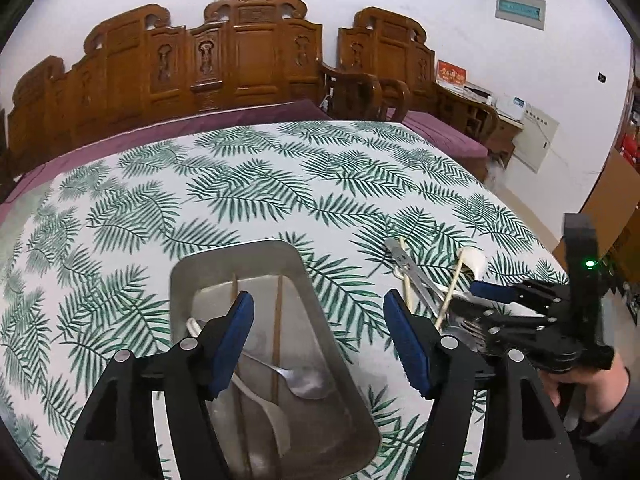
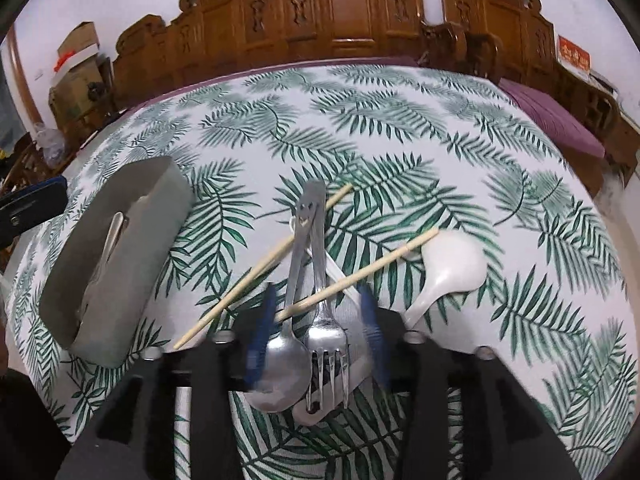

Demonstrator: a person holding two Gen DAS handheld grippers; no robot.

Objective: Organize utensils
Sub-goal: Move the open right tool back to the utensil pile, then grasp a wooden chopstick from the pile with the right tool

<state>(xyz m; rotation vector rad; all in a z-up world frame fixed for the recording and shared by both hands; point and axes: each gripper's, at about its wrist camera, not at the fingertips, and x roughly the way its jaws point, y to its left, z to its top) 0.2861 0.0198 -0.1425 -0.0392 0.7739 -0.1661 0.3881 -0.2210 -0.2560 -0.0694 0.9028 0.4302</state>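
1. Steel tray (image 1: 240, 256) sits on the leaf-print surface (image 1: 280, 184); we take it as our landmark.
2. Inside the tray we see a metal spoon (image 1: 308, 386), a white plastic spoon (image 1: 276, 420) and two brown chopsticks (image 1: 277, 332).
3. Our left hand-held gripper (image 1: 320, 340) hovers over the tray's near end, jaws spread wide, holding nothing.
4. Right of the tray lies a loose pile: a steel spoon (image 2: 280, 372), a fork (image 2: 326, 344), two pale chopsticks (image 2: 356, 276) crossing their handles, and a white ladle-shaped spoon (image 2: 448, 268) furthest from the tray.
5. Our right hand-held gripper (image 2: 316, 336) sits low over that pile, its blue fingers (image 2: 260, 336) apart on either side of the spoon bowl and fork head. We cannot tell whether they touch either; nothing is clamped.
6. Beyond the tray, a carved wooden bench (image 1: 224, 60) stands against the wall.
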